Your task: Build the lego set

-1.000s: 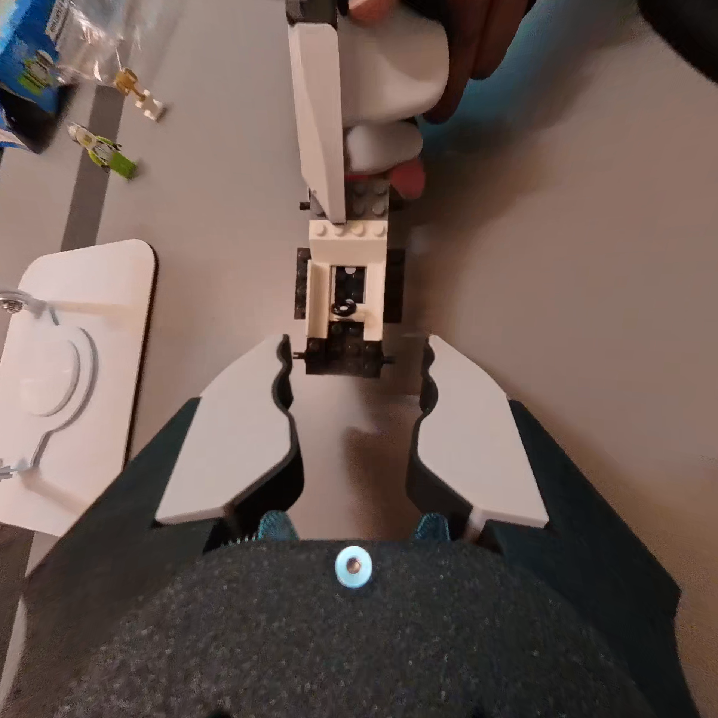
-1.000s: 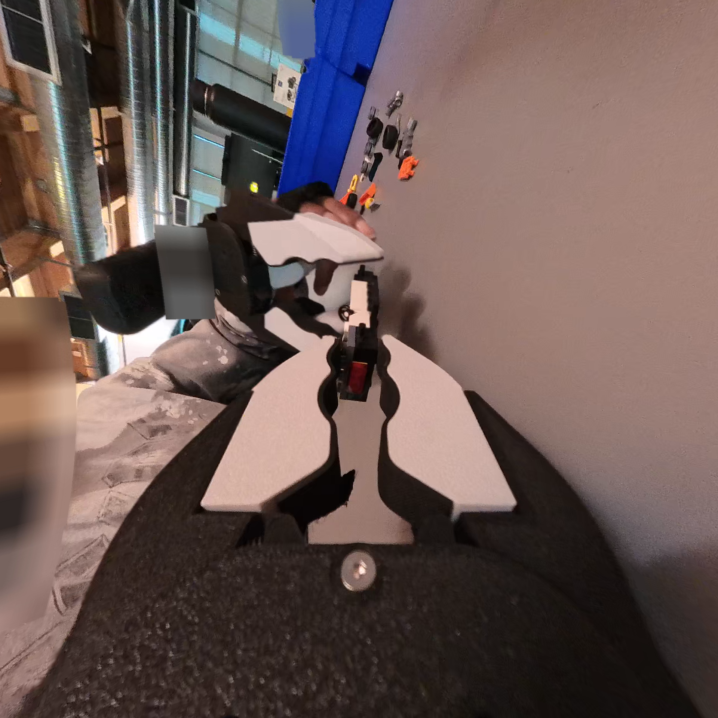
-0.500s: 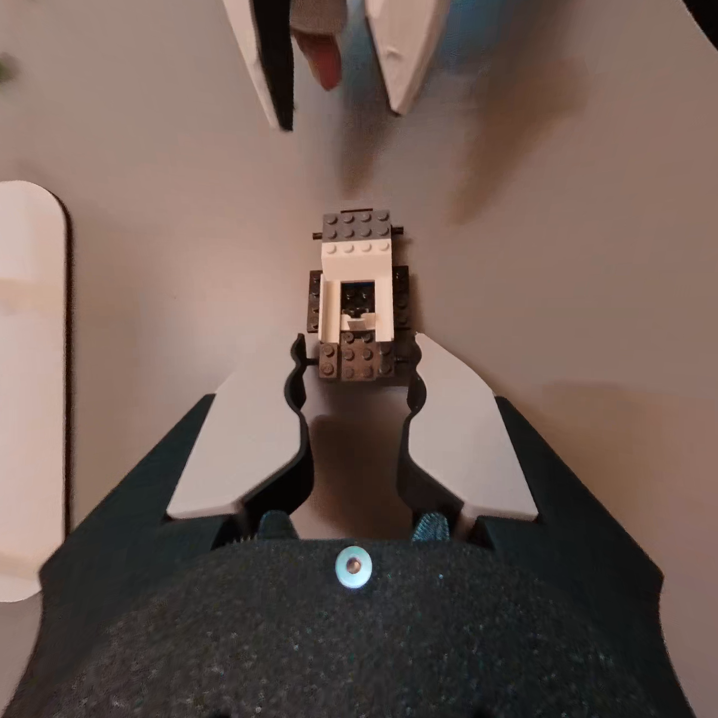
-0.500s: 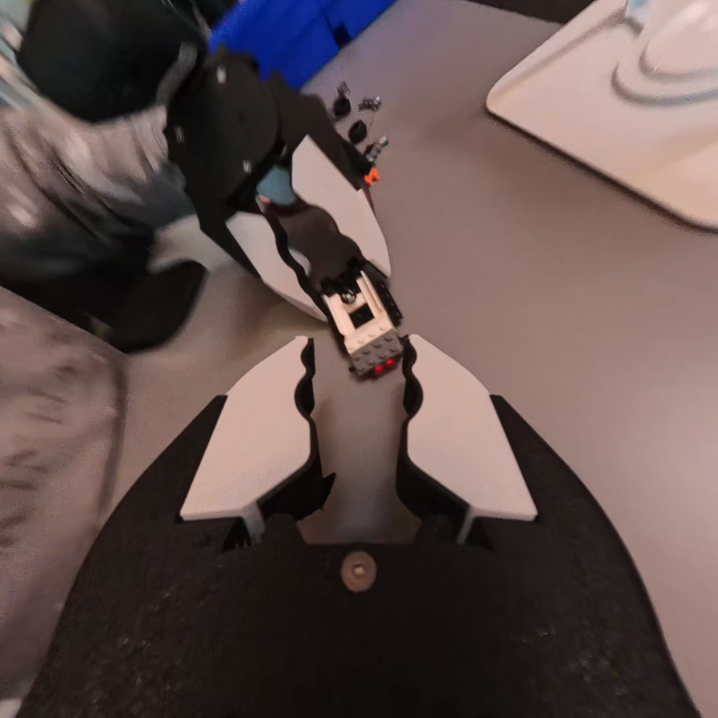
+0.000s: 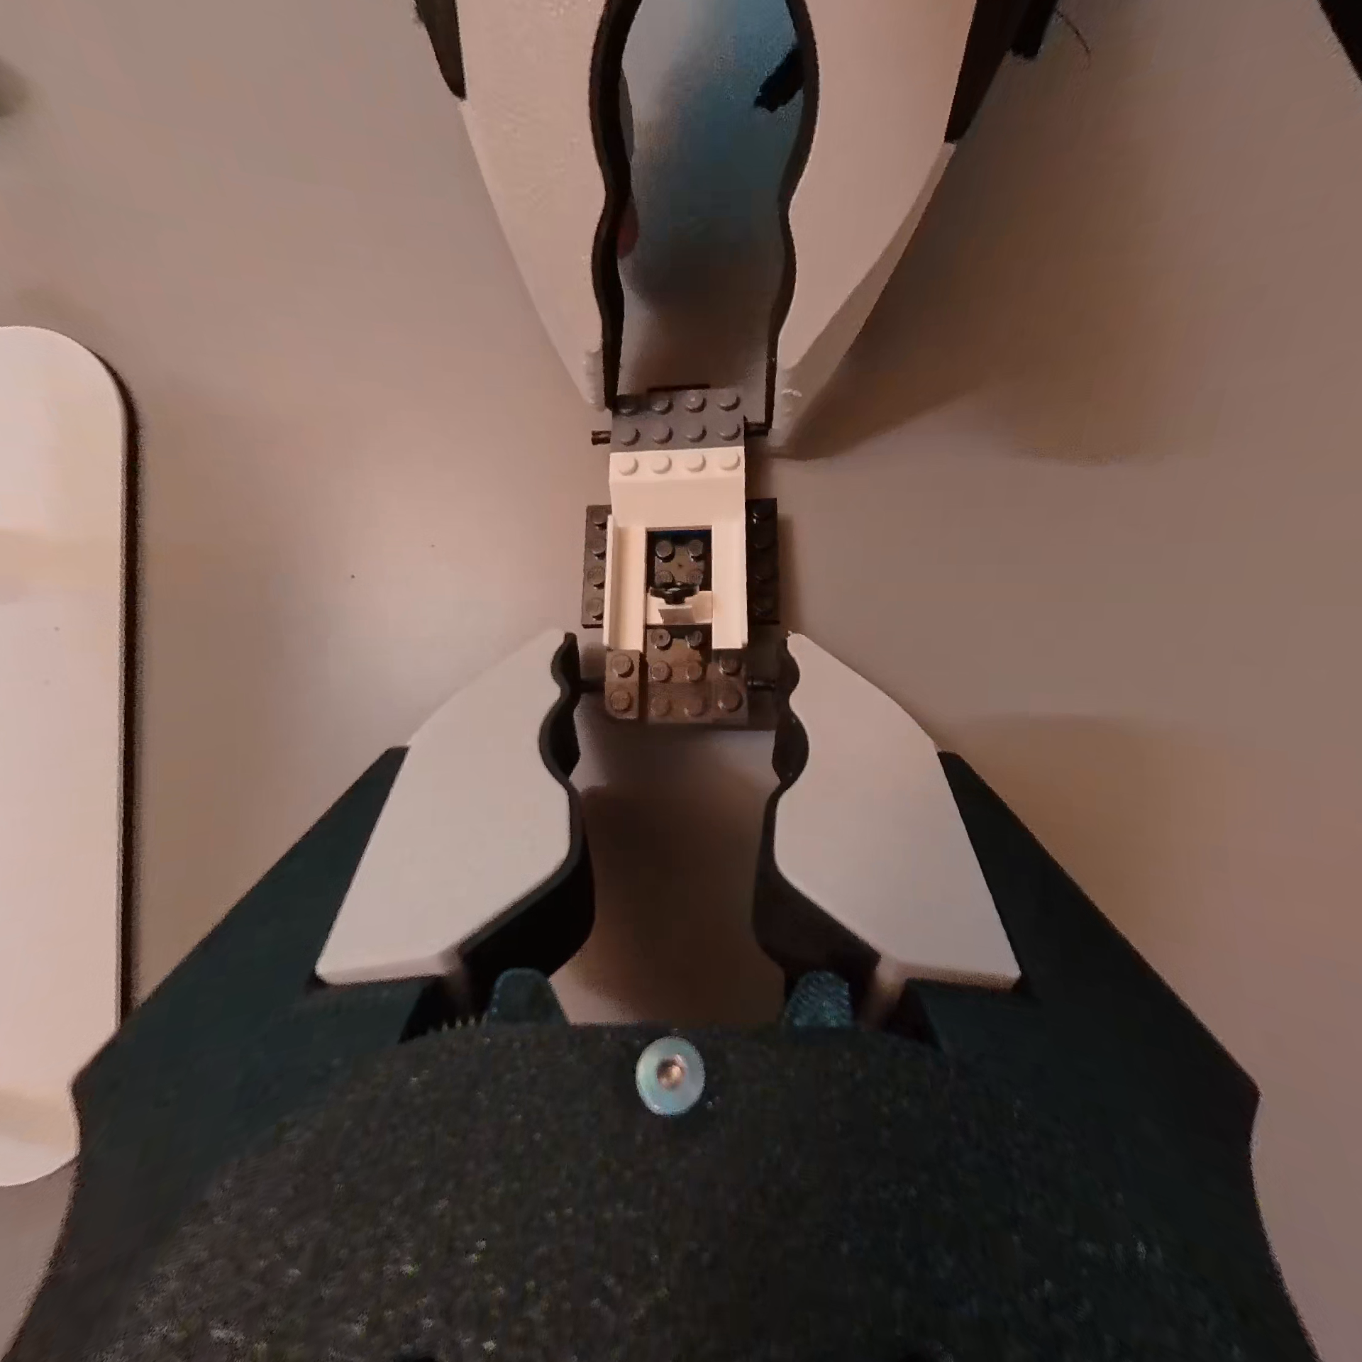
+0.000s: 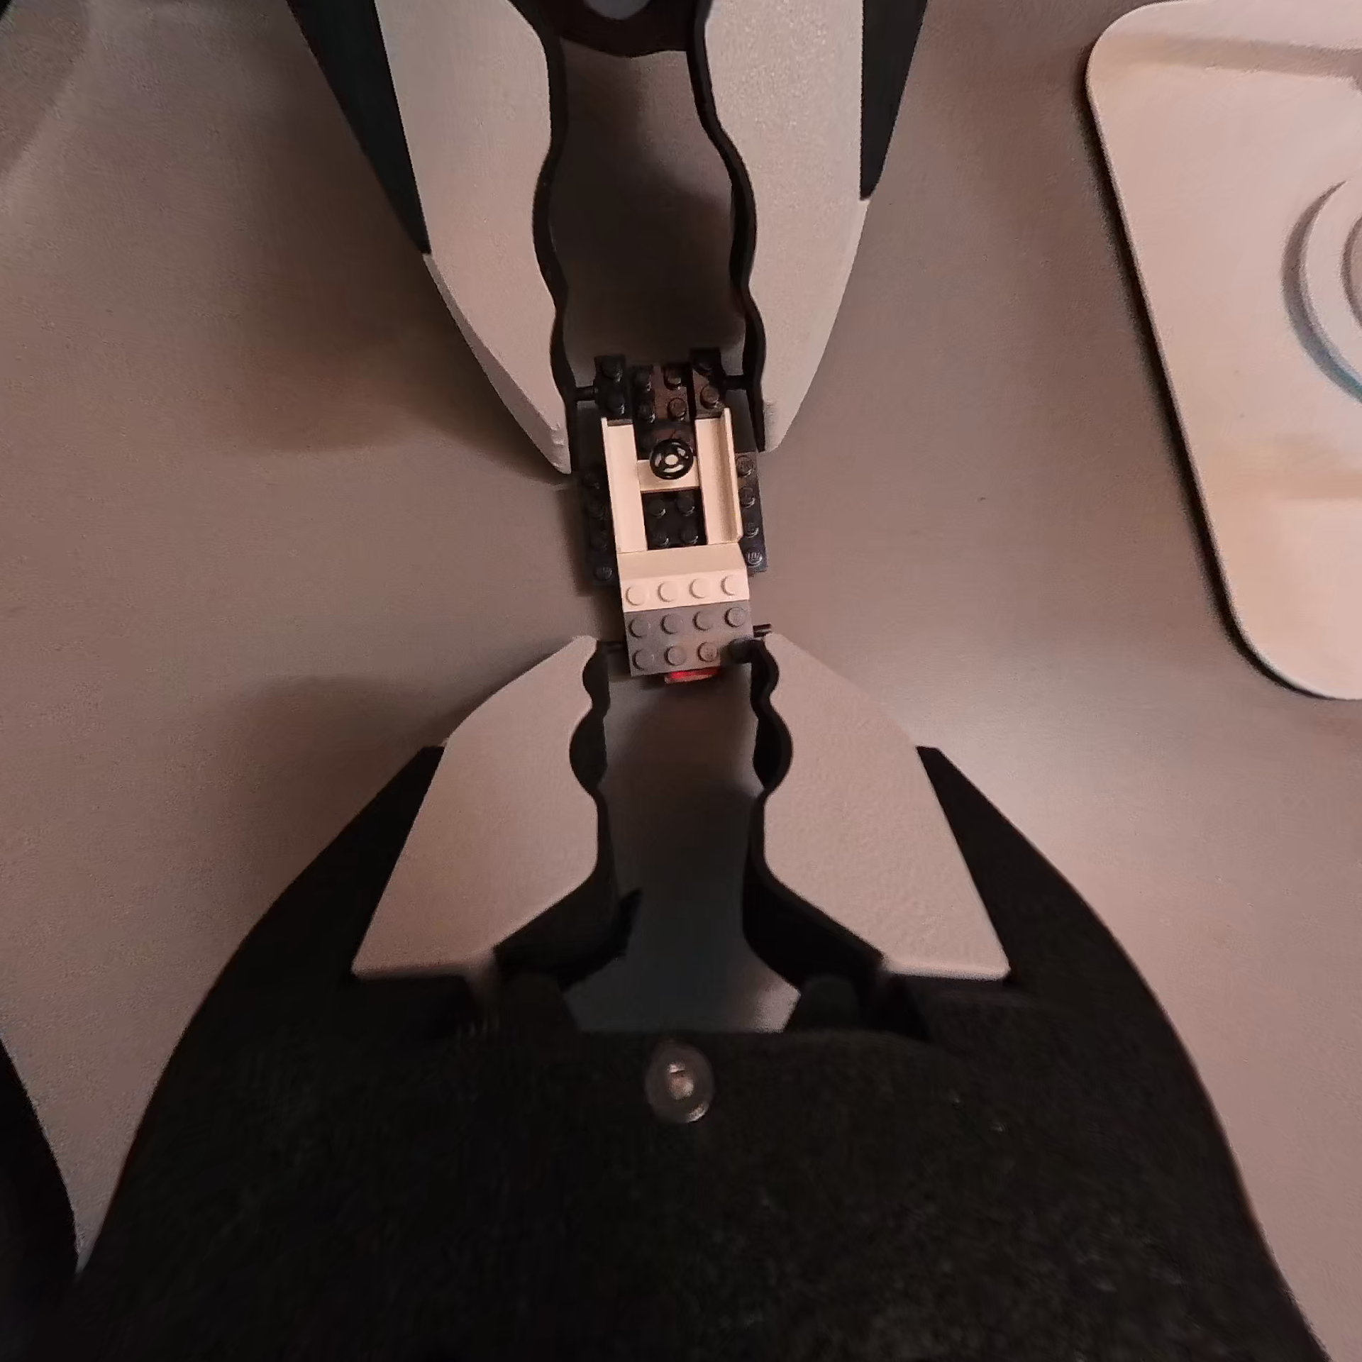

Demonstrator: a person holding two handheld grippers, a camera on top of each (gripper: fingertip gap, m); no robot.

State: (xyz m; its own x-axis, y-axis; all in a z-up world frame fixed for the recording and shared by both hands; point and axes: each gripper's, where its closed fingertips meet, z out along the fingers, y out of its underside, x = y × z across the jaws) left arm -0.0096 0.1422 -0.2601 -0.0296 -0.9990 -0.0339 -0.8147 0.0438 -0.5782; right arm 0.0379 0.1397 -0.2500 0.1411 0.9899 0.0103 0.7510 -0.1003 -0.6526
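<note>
Two grippers are seen facing each other across a grey table [image 5: 1032,589], with a small lego car body [image 5: 682,567] lying flat between them. One white board [image 6: 1216,332] with a raised ring shape is laid on the table beside the work area, well apart from the model, at the left edge of the left wrist view and the right edge of the right wrist view.

The left gripper [image 5: 672,682] is placed at the dark-studded end of the model; jaws are set narrowly apart, and the fingertips flank the small side pins. Actual contact cannot be told.

The right gripper [image 6: 676,663] is placed at the grey-plated end, where a red piece [image 6: 689,676] shows underneath. Its jaws are likewise narrow, bracketing that end; grip cannot be confirmed.

One black steering wheel [image 6: 669,463] is seated in the white cockpit. Nothing is seen blocking the model except the fingertips themselves.
</note>
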